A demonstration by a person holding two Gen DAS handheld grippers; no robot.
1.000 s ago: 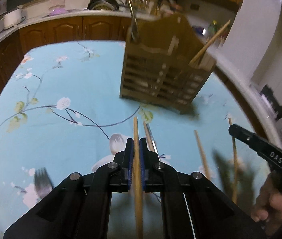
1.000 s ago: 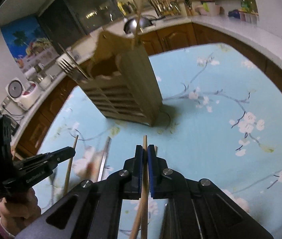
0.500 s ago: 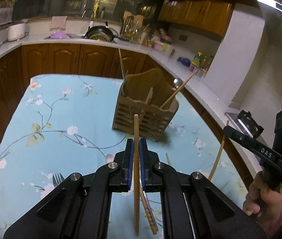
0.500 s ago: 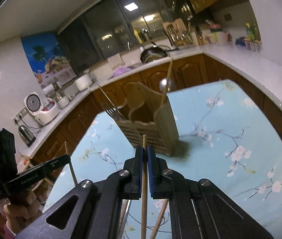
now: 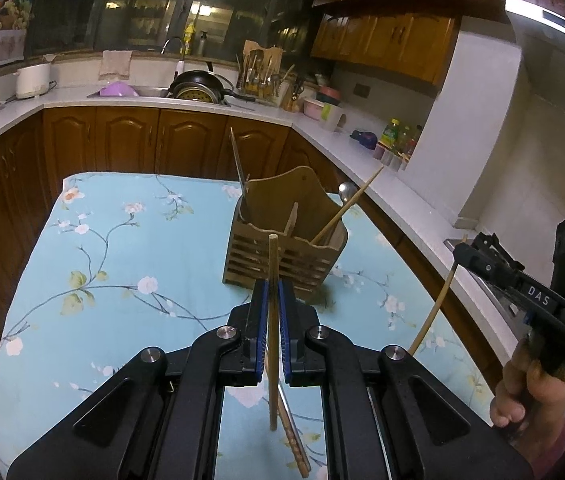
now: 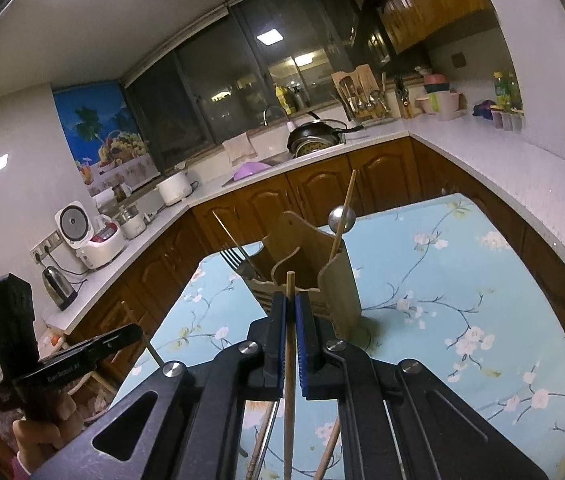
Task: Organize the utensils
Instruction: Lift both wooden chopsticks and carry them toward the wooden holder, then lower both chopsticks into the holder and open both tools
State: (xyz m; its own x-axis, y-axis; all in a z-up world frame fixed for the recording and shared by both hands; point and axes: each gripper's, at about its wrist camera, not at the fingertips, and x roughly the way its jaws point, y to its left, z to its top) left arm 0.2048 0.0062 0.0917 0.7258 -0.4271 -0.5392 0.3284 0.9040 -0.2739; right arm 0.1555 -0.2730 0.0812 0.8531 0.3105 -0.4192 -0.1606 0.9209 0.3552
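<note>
A wooden utensil holder (image 5: 286, 248) (image 6: 314, 276) stands on the table with the blue floral cloth (image 5: 122, 248). It holds a chopstick, a spoon and forks. My left gripper (image 5: 272, 300) is shut on a wooden chopstick (image 5: 272, 264), held upright above the table, short of the holder. My right gripper (image 6: 290, 304) is shut on another wooden chopstick (image 6: 290, 292), also raised in front of the holder. The right gripper shows in the left wrist view (image 5: 466, 254) with its chopstick (image 5: 434, 312). The left gripper shows in the right wrist view (image 6: 130, 332).
More chopsticks (image 5: 294, 436) (image 6: 330, 452) lie on the cloth under the grippers. Wooden cabinets and a white counter (image 5: 410, 208) run around the table. A sink with a pan (image 5: 198, 88), rice cookers (image 6: 90, 236) and a kettle (image 6: 56, 286) stand on the counter.
Both grippers have risen well above the table with their chopsticks. The holder now looks smaller and farther below, and more of the kitchen shows.
</note>
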